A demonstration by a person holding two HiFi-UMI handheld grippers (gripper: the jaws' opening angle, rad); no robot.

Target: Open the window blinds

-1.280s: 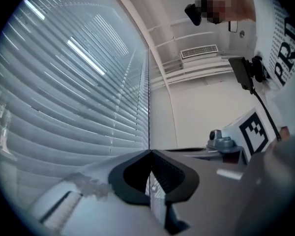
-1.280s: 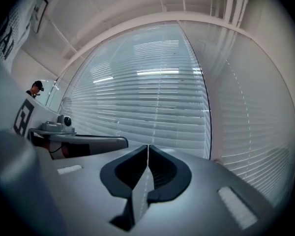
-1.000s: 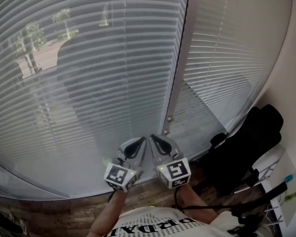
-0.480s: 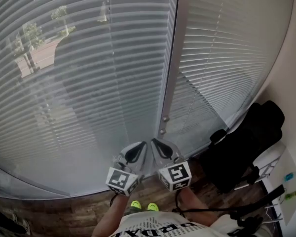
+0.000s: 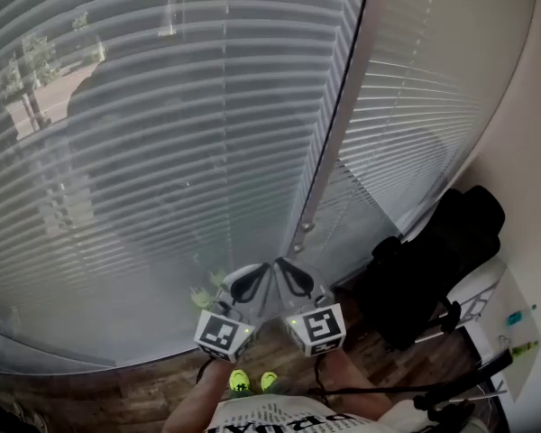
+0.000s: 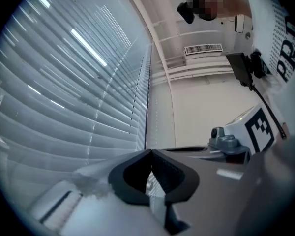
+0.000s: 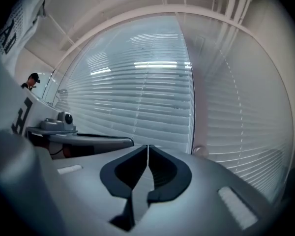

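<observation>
The left gripper (image 6: pixel 150 152) and right gripper (image 7: pixel 147 147) were kept side by side as before, jaws closed, empty, under the blinds (image 5: pixel 162 152); a black bag (image 5: pixel 424 269) was close at the right.

The white shirt (image 6: pixel 285 53) carries big black capitals, of which "PR" can be read in the left gripper view before the print runs out of the picture. In the head view the same print lies upside down at the bottom edge, cut off and too blurred to read. The left marker cube (image 5: pixel 224 334) and the right marker cube (image 5: pixel 317 327) bear only black-and-white square code patterns, without letters or numbers.
</observation>
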